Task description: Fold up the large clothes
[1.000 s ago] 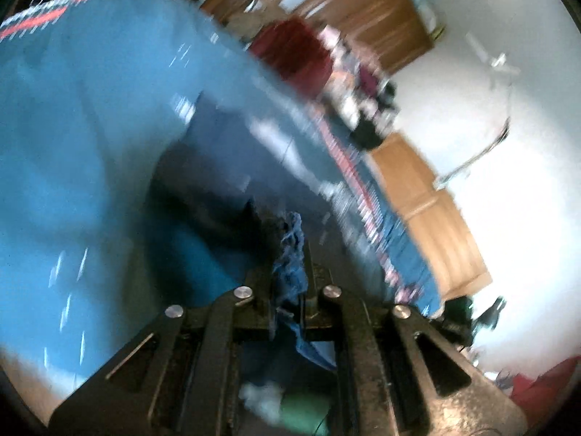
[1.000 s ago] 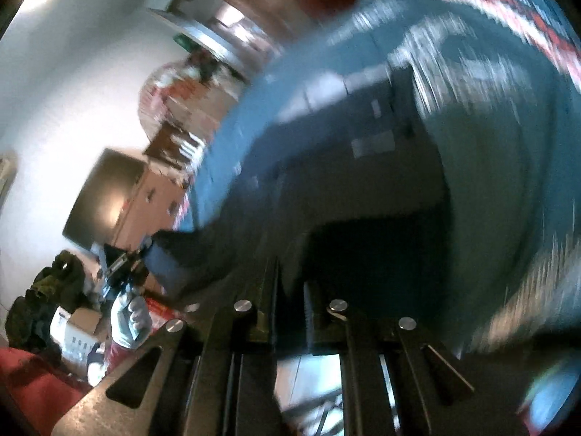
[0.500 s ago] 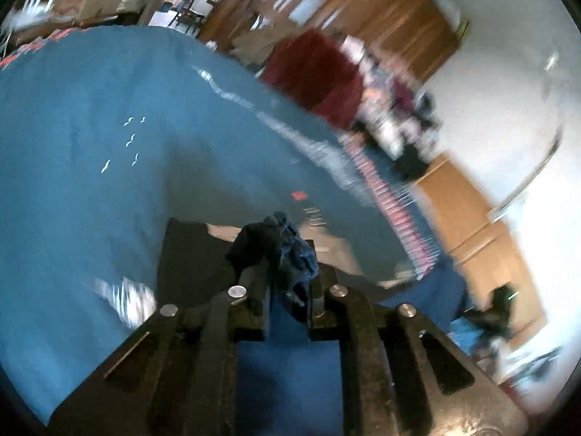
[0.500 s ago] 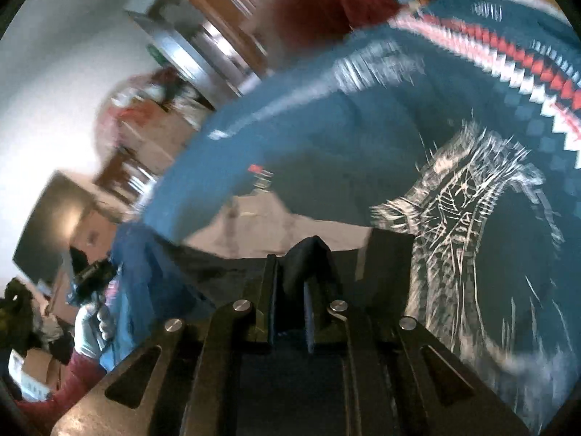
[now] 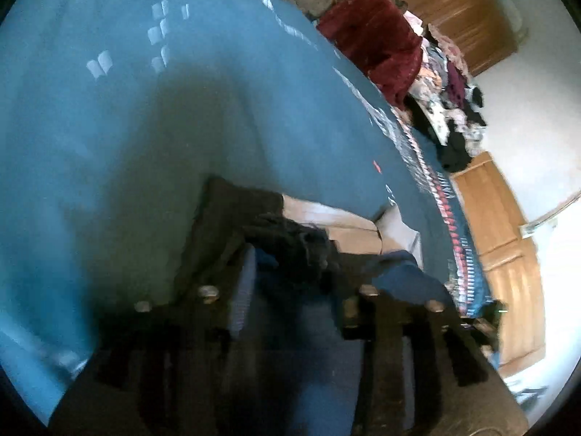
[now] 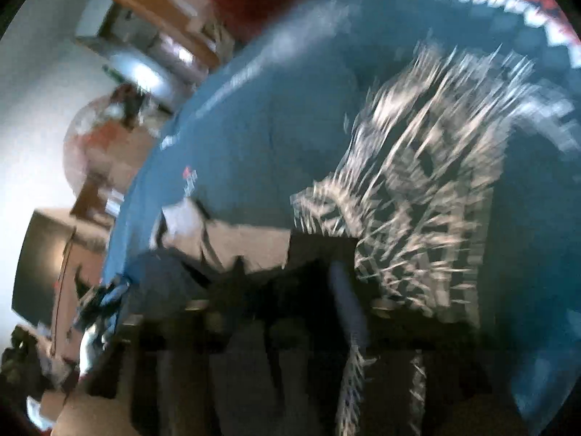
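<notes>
A dark garment [image 5: 236, 218], laid on the blue bedspread [image 5: 109, 127], is seen bunched between the spread fingers of the left gripper [image 5: 290, 279], the blurred right gripper's [image 6: 287, 305] state cannot be told; release mid-fold is judged, regrasping called for next.

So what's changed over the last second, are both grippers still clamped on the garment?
Both have opened. The left gripper, shut on the bunched dark fabric half a second ago, now has its fingers spread with the cloth loose between them. The right gripper has spread too, though blur hides detail. Both swung down toward the blue bedspread. The maroon pile is unmoved.
</notes>
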`<act>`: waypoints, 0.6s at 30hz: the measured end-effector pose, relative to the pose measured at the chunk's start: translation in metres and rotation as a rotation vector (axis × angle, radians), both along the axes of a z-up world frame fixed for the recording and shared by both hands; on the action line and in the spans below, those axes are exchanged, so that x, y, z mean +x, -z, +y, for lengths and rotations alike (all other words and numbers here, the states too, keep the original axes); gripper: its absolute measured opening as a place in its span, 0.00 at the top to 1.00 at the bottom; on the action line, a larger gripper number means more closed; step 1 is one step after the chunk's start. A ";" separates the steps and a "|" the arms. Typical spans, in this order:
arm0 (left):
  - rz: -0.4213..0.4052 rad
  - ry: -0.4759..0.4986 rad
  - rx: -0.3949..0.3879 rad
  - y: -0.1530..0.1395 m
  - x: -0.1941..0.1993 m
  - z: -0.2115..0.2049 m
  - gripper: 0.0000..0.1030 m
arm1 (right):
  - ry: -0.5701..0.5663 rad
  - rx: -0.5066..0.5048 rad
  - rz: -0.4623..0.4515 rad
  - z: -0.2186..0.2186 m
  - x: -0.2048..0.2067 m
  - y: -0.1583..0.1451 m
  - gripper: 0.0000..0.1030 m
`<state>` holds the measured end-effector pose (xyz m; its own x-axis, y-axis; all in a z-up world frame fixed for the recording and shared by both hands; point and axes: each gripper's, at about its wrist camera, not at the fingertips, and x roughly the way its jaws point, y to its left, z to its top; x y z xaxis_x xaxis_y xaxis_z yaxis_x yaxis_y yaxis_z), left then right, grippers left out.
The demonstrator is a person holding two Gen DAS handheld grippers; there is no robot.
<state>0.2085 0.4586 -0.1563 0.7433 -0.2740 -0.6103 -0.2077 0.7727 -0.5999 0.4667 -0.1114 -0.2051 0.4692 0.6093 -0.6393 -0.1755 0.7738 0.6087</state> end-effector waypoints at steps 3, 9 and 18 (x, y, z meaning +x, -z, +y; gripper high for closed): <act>-0.049 -0.056 0.159 -0.033 -0.022 -0.004 0.44 | 0.090 -0.055 -0.117 -0.010 -0.025 -0.039 0.34; 0.015 0.074 0.302 -0.018 -0.029 -0.038 0.34 | -0.152 -0.303 -0.008 0.073 -0.007 0.003 0.45; 0.069 -0.015 0.221 0.006 -0.069 -0.012 0.46 | -0.162 -0.450 -0.036 0.086 -0.050 -0.002 0.40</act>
